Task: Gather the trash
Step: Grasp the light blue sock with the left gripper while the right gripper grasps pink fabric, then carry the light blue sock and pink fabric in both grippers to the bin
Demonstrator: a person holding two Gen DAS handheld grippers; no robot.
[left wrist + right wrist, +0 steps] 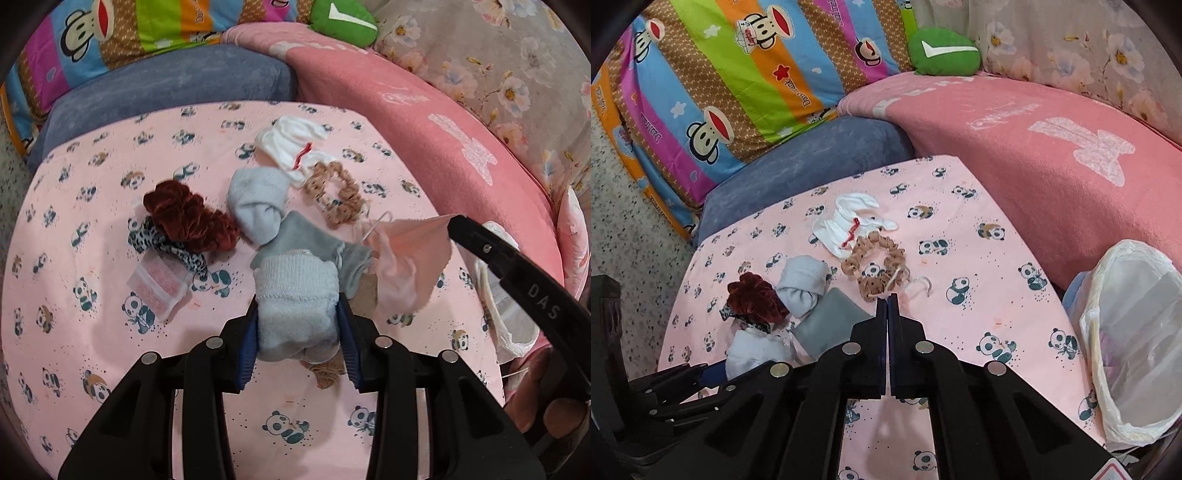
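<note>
Grippers both loaded: left gripper [298,325] is pinching pale blue sock [295,295] near mat centre, right gripper [887,306] w/ fingers pressed together on pink cloth [410,254], should be carrying it right to lined bin [1137,332] w/o snagging pile.

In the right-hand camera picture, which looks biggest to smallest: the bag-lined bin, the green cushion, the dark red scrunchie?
1. Bag-lined bin, though it sits nearest the camera, which inflates it.
2. Green cushion, farthest away.
3. Dark red scrunchie, close to the cushion in apparent size.
</note>
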